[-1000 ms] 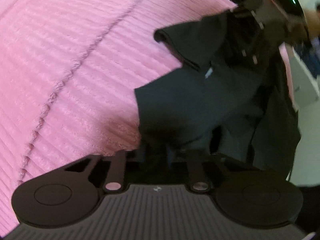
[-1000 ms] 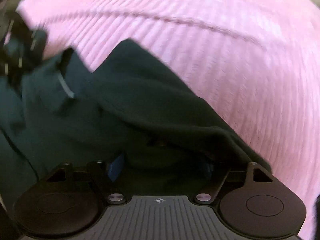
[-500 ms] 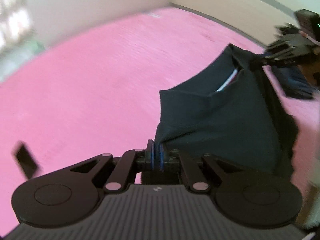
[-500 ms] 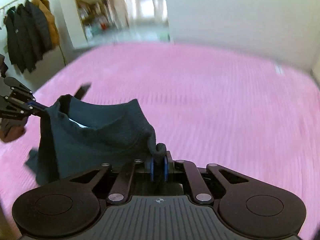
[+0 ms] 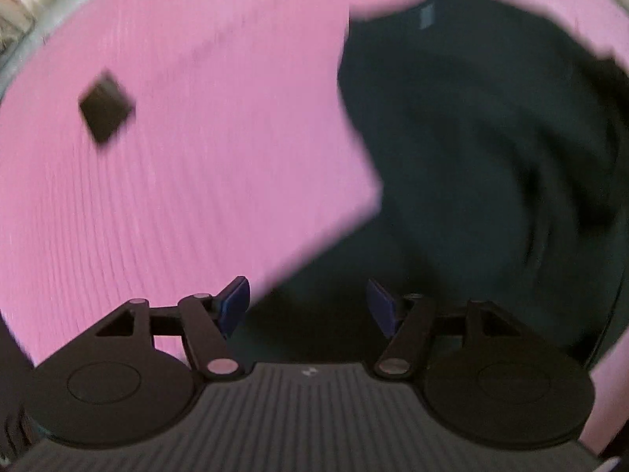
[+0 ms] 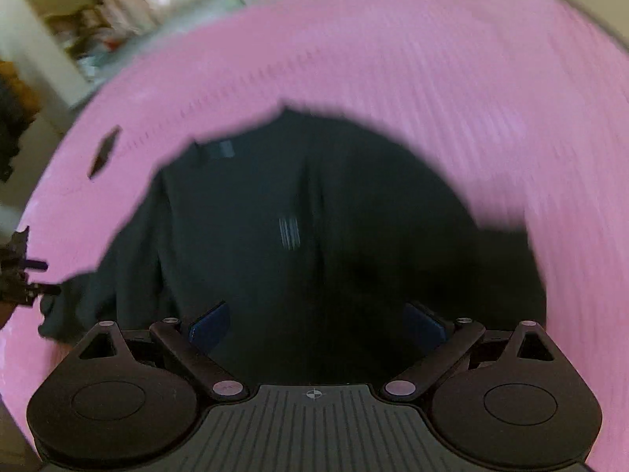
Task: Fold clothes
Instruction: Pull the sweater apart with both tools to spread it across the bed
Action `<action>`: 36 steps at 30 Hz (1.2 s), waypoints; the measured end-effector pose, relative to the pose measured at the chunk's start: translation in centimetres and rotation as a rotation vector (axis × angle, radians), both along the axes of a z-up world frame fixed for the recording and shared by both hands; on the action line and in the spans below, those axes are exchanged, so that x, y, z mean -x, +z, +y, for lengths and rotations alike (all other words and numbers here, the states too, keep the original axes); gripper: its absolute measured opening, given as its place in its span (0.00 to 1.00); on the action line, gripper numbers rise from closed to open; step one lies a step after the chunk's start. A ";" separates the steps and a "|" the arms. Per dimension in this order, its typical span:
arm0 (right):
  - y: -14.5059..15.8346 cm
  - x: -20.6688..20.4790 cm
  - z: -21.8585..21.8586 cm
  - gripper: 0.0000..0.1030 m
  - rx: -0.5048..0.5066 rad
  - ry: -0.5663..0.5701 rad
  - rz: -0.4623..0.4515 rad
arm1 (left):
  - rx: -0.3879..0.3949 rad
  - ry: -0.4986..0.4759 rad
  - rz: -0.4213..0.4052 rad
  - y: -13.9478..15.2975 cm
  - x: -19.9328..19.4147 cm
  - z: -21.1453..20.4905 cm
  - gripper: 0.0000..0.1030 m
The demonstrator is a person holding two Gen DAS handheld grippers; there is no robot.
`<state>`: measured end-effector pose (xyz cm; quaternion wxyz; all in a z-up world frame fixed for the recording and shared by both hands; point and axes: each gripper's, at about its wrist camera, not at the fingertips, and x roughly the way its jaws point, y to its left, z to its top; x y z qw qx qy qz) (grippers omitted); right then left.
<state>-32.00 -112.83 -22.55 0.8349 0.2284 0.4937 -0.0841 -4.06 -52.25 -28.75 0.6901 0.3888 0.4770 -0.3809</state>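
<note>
A dark green-black garment lies spread on the pink ribbed bedspread, its collar label toward the far side. In the left wrist view the same garment fills the right half, rumpled and blurred. My left gripper is open above the garment's near edge, nothing between its blue pads. My right gripper is open too, low over the garment's near part. The left gripper shows at the far left edge of the right wrist view. Both views are motion-blurred.
A small dark flat object lies on the pink bedspread left of the garment, seen also in the right wrist view as a dark flat object. Beyond the bed are a wall, a bright doorway and hanging coats at the left.
Half a second ago both grippers were shut on the garment's upper corners and held it up. Now both are open and the garment lies spread on the bedspread.
</note>
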 end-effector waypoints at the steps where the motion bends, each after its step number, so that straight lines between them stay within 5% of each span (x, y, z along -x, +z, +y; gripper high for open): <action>1: -0.5 1.0 0.8 0.94 -0.017 -0.022 0.026 | -0.028 -0.018 0.000 -1.1 0.2 1.1 0.64; 5: -2.2 1.6 4.1 0.94 -0.096 -0.102 0.085 | -0.101 -0.162 -0.005 -4.6 1.0 3.3 0.59; 7: -2.7 0.9 6.1 0.94 -0.106 -0.089 0.092 | -0.086 -0.213 0.030 -4.8 1.2 4.1 0.17; 8: -2.8 0.5 7.2 0.94 -0.105 -0.073 0.092 | -0.079 -0.219 0.034 -4.3 1.4 4.2 0.02; 9: -2.8 0.1 8.3 0.94 -0.105 -0.057 0.092 | -0.072 -0.226 0.018 -3.7 1.4 4.6 0.00; 12: -1.7 -0.8 11.0 0.94 -0.084 -0.031 0.086 | 0.010 -0.176 0.007 -0.1 0.2 7.4 0.00; 17: -0.1 -2.8 15.3 0.94 -0.065 0.004 0.052 | 0.030 -0.021 -0.157 6.8 -4.3 17.1 0.00; 21: 0.1 -3.5 19.0 0.94 -0.063 0.029 0.044 | -0.054 0.060 -0.250 7.6 -6.6 25.5 0.02; 25: -1.3 -4.2 21.8 0.94 -0.085 0.000 0.066 | -0.163 0.172 -0.208 4.1 -7.6 29.6 0.05; 30: -1.2 -2.7 21.8 0.94 -0.051 -0.084 0.101 | 0.007 0.187 -0.064 3.6 -3.5 26.9 0.16; 32: -0.5 -1.6 20.5 0.94 -0.023 -0.122 0.111 | 0.103 0.130 0.029 3.4 -0.5 24.4 0.29; 36: 1.6 0.1 16.3 0.94 0.028 -0.171 0.098 | 0.251 -0.001 0.166 2.1 4.7 16.9 0.38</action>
